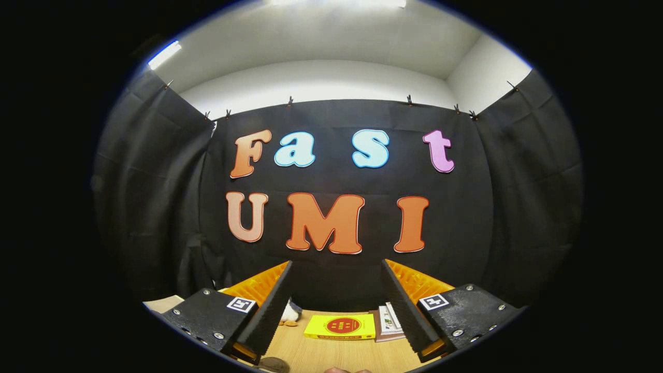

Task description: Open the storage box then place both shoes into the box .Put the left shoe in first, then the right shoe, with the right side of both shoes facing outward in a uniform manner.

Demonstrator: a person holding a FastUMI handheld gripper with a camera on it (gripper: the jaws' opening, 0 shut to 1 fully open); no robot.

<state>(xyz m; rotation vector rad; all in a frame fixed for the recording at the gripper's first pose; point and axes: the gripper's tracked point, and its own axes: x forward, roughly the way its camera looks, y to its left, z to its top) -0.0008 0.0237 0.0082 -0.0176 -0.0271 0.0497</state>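
Observation:
My gripper [336, 272] is held high and level, facing the booth's back wall, with its two fingers wide apart and nothing between them. Below them lies a wooden table [331, 355]. A small white and brown thing [290, 314], perhaps part of a shoe, peeks out beside the left finger [272, 305]; I cannot tell what it is. A dark rounded object [273, 364] sits at the near table edge under the left finger.
A yellow flat box with a red oval [340, 327] lies on the table between the fingers. Beside it, by the right finger [404, 305], rests a brown booklet with white papers [388, 322]. Black cloth walls close the booth on three sides.

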